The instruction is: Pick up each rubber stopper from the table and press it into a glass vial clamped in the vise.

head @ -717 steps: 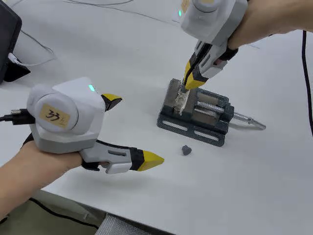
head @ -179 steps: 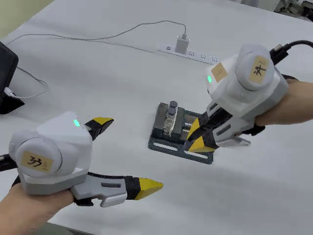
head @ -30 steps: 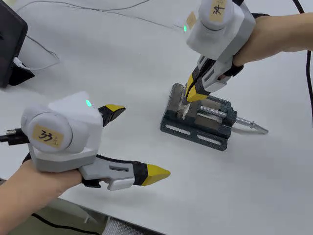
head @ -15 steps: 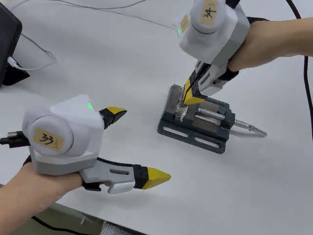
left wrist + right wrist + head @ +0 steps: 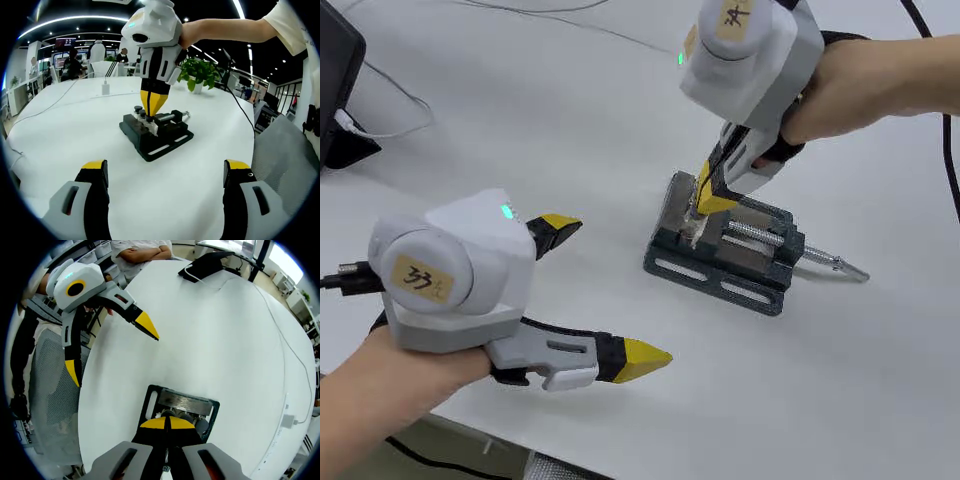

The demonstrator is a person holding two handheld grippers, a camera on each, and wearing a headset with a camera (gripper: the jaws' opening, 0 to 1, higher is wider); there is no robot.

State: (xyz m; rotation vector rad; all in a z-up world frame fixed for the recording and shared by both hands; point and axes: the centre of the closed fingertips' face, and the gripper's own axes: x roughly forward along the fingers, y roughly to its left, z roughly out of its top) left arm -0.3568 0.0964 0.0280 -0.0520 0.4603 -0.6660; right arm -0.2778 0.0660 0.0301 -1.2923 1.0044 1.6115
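Observation:
A dark vise (image 5: 720, 262) stands mid-table with small glass vials (image 5: 692, 228) clamped in it. My right gripper (image 5: 706, 201) is shut and points down, its yellow tips resting on top of a vial. In the right gripper view the shut gripper (image 5: 167, 423) covers that vial, and a grey stopper (image 5: 201, 426) sits in the vial beside it in the vise (image 5: 182, 401). My left gripper (image 5: 605, 290) hovers open and holds nothing, left of the vise. Its own view shows the open left gripper (image 5: 165, 171), the vise (image 5: 160, 137), stoppered vials (image 5: 138, 109) and the right gripper (image 5: 152, 104).
The vise's screw handle (image 5: 835, 264) sticks out to the right. A black device (image 5: 335, 85) with a cable lies at the far left. The table's front edge (image 5: 470, 420) runs close under my left hand. A power strip (image 5: 288, 420) lies beyond the vise.
Over the last second the right gripper has stayed on the vial, turning a little more upright. The stopper that lay in front of the vise long ago is gone. The left gripper has barely moved.

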